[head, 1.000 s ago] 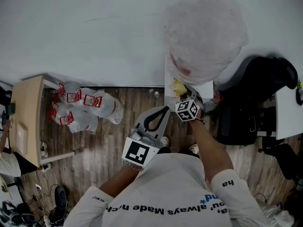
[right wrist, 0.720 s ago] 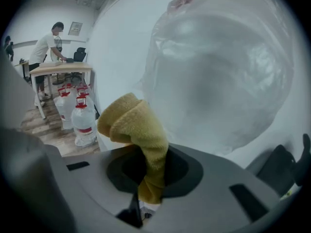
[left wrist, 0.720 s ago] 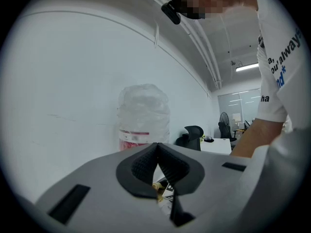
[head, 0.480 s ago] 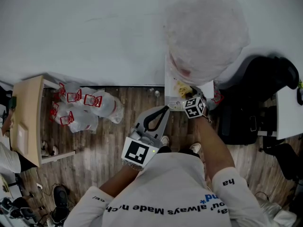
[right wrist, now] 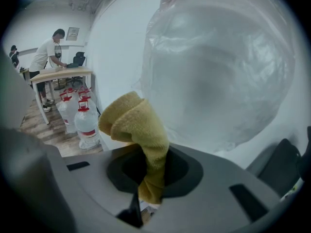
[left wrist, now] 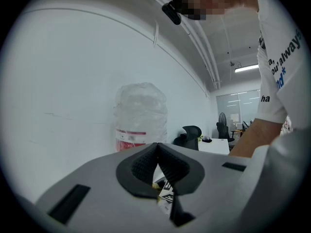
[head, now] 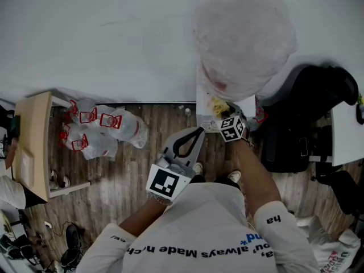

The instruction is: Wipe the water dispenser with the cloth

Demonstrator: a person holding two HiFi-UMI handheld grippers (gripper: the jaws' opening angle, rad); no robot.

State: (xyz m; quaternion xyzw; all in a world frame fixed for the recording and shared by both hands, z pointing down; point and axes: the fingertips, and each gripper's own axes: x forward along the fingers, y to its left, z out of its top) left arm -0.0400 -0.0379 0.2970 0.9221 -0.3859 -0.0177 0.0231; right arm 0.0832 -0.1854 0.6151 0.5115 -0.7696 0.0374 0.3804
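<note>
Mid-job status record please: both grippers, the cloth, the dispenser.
Right gripper: shut on the folded yellow terry cloth
Left gripper: shut, empty, low near the person's torso
Cloth position: at the top of the white water dispenser, beside the base of the plastic-wrapped water bottle; contact unclear
Floor, left: red-capped spare bottles

White wall (head: 114, 38) meets wood floor (head: 125, 175) beside a desk (head: 31, 135).

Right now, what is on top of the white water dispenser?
A large water bottle wrapped in clear plastic stands on the water dispenser. The right gripper holds a yellow cloth near the bottle's base. The bottle's neck and the surface beneath it are covered.
</note>
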